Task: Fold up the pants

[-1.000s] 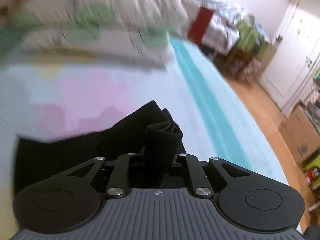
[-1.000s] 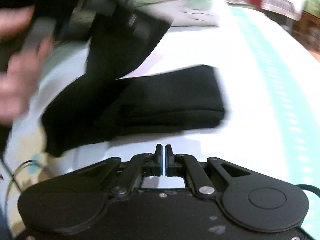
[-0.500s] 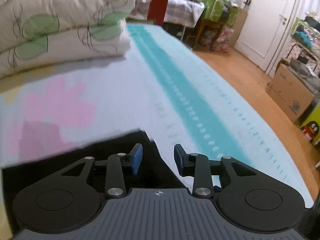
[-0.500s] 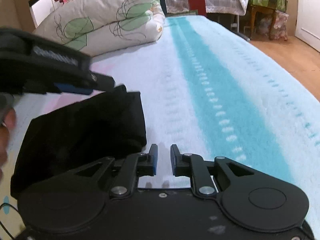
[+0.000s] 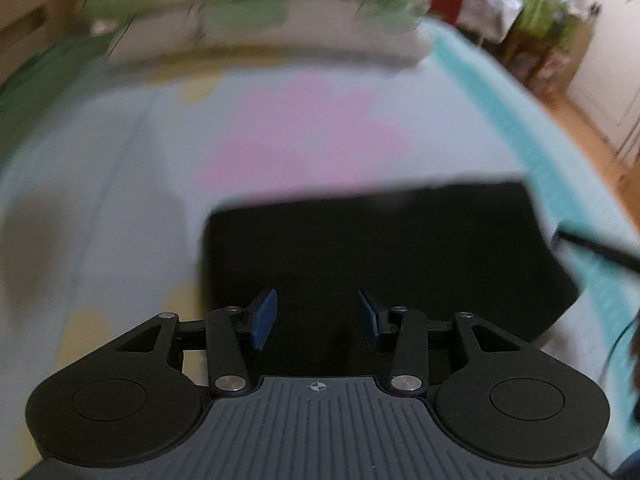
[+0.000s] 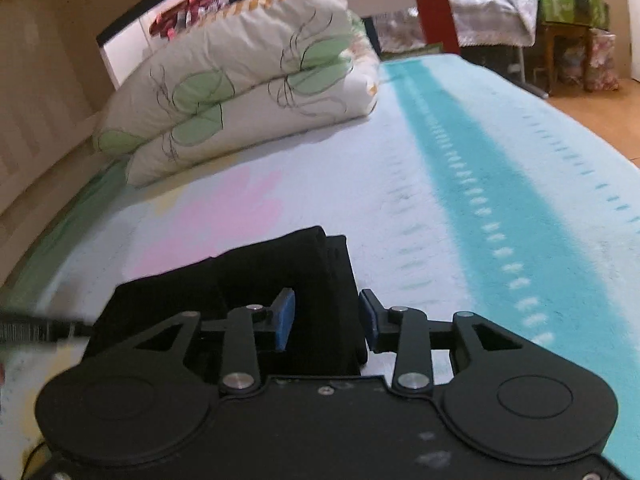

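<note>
Now pants [image 6: 280, 280] black, folded compact on bedspread [image 6: 400, 184].

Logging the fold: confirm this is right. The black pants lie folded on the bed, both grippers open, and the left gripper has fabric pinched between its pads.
Wrong on the pinch. In the left wrist view the left gripper stands open, having just been opening, with nothing between its pads; the folded black pants lie beneath. The right gripper is open too.

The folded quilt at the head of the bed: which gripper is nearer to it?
Cannot tell. Both the left gripper and right gripper hover open over the folded black pants, with the quilt well beyond.
</note>
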Available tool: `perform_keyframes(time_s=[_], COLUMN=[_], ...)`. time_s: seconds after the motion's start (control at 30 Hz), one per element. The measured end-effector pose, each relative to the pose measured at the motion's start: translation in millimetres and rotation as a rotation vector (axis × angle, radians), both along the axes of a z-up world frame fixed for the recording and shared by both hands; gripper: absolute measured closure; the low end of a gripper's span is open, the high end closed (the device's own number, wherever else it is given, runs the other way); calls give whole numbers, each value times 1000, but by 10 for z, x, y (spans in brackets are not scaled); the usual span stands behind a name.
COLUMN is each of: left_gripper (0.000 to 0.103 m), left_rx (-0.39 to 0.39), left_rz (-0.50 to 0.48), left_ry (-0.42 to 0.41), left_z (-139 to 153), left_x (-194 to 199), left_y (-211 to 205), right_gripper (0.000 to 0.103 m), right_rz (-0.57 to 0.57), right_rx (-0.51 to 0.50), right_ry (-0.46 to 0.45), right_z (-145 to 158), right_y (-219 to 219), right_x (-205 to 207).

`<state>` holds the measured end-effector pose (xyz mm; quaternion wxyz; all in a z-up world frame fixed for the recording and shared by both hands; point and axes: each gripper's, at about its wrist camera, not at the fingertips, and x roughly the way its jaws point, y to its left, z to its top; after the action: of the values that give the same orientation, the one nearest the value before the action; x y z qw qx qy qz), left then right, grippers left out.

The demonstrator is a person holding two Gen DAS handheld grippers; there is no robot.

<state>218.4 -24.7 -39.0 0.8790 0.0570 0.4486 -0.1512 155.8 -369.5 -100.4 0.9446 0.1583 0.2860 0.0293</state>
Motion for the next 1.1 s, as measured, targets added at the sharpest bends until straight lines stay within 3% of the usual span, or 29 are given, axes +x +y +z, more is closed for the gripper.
perform_keyframes(time_s=[0.13, 0.33, 0.4, 0.5, 0.7, 0.77, 0.87, 0.97, 1.0, 1.1], left_gripper=[59, 59, 59, 59, 59, 58, 58, 58, 58, 58], left_rx=[5, -30, -35, -49, -47, -59, -45, 12, 8, -21], left_rz=[2, -1, -2, 9, 53, 65, 59, 70, 81, 90], left_ry=[3, -4, -13, -31, -127, -123, -84, -75, -83, -84], left_z=[-289, -272, -256, -266, -41, -1, -50, -84, -60, -20], left_x=[-97, -85, -129, -170, -202, -134, -1, 61, 64, 109], left_y=[188, 234, 273, 303, 304, 274, 195, 139, 150, 135], right_gripper=[64, 61, 67, 86, 96, 96, 88, 85, 79, 72], right_rz=[56, 104, 107, 114, 91, 74, 71, -9, -36, 26], right_rx=[-51, -59, -142, -300, -323, -330, -351, -360, -365, -424], right_ry=[43, 55, 27, -20, -135, -106, 3, -34, -71, -208], right_z=[-78, -161, -136, -84, 155, 82, -117, -34, 21, 135], right_y=[77, 124, 254, 463, 455, 427, 414, 418, 446, 688], right_x=[154, 259, 229, 158, 172, 291, 454, 352, 271, 51])
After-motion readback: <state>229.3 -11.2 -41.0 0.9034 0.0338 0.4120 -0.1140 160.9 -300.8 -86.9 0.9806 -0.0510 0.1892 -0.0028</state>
